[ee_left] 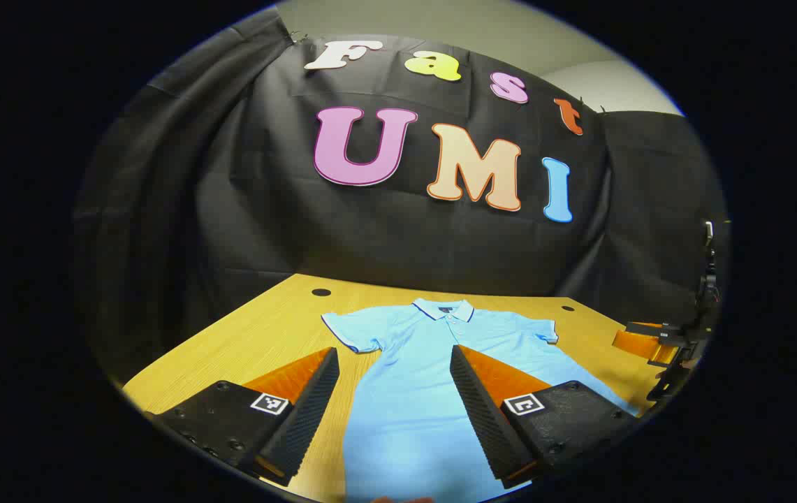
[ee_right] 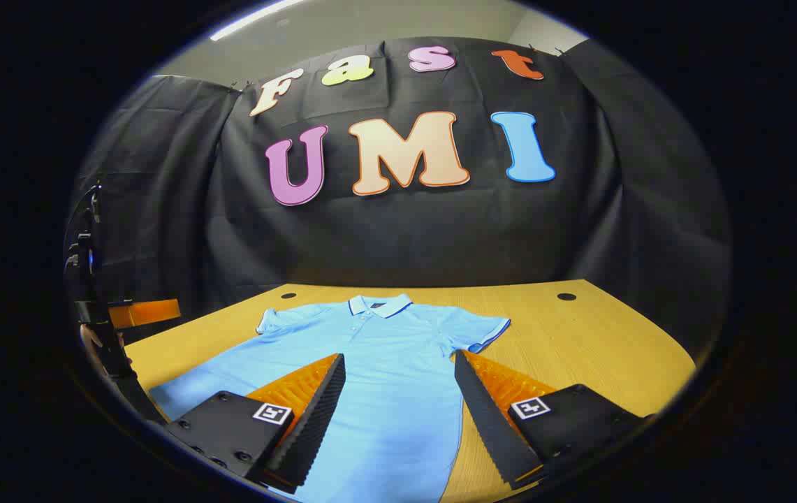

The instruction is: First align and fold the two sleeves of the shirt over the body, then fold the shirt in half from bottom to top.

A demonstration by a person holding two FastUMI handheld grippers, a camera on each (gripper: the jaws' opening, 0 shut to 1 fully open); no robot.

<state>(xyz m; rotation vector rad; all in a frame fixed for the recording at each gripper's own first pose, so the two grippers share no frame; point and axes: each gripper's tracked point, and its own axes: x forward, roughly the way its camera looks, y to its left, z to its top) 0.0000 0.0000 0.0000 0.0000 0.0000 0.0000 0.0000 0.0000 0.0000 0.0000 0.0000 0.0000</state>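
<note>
Light-blue short-sleeved polo shirt (ee_left: pixel 412 377) flat on wooden counter (ee_left: pixel 258 335); left hand-held gripper (ee_left: pixel 395 363) and right hand-held gripper (ee_right: pixel 398 370) both wide, empty, above it.

Left claw (ee_left: pixel 394 412): two wedge-shaped fingers with ribbed inner faces, each mounted on a blocky base dotted with small screw heads. Each base carries one square white-bordered tag with a black pattern.

Right claw (ee_right: pixel 398 419): same build, with ribbed wedge fingers, screwed bases and one patterned square tag per side.

In each view, the other claw appears at the edge as a dark frame with a flat finger.
</note>
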